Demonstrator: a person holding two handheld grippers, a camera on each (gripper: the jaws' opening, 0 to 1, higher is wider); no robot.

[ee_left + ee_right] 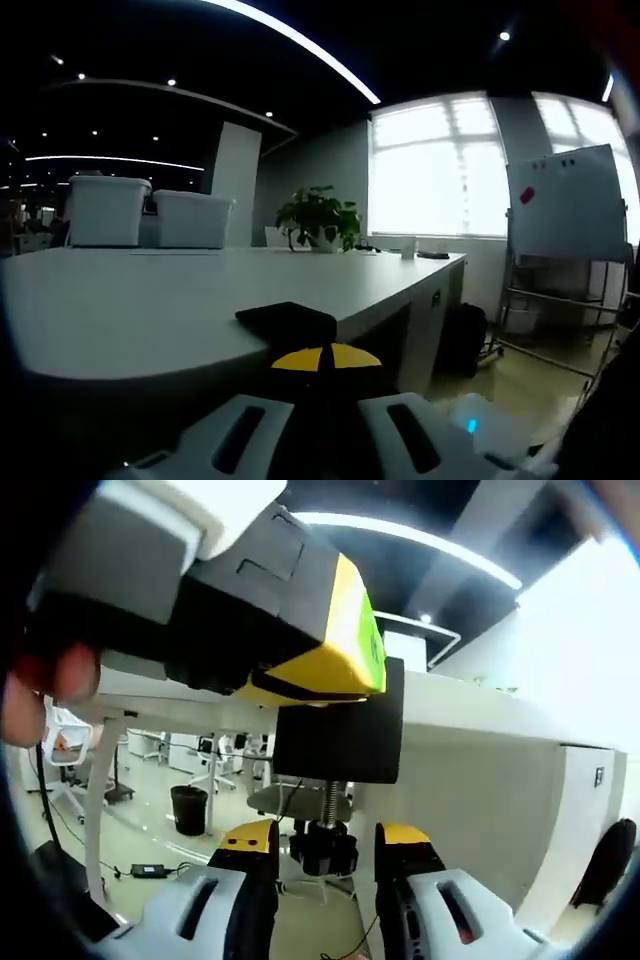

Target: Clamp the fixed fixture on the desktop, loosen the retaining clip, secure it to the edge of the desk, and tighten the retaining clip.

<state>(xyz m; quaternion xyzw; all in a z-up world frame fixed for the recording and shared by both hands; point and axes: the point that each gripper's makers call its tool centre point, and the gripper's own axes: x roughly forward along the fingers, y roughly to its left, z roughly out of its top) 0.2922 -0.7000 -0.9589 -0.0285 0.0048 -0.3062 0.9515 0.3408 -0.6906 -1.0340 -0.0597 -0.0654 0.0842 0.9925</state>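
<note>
Worktop edge dead ahead in the left gripper view: a pale grey worktop [150,310] stretches away, and hooked over its near rim sits the black clamp fixture [287,322], its flat top plate lying on the surface. Just below it, the left claw [322,372] shows yellow-tipped pads pressed close together against the fixture's body, pinching it at the rim.

Over to the right gripper view, looking up from under the same worktop [480,715]. The black clamp fixture [340,735] hangs off the edge as a dark square plate, with a threaded metal screw [329,802] running down to a black ribbed retaining knob [324,848]. The right claw [325,855] has its two yellow-capped jaws on either side of that knob, narrow and closed on it. The left claw comes in from above, its yellow-and-black end [330,630] bearing on the fixture's top, a person's hand [40,690] behind it.

Back on the surface: two white plastic storage bins [150,212], a green potted plant [320,220] and, off to the side, a white flip-chart board [566,203] with a pink note. No readable writing or brand marks anywhere. Under the worktop, a black waste bin [188,810] stands on the shiny floor.
</note>
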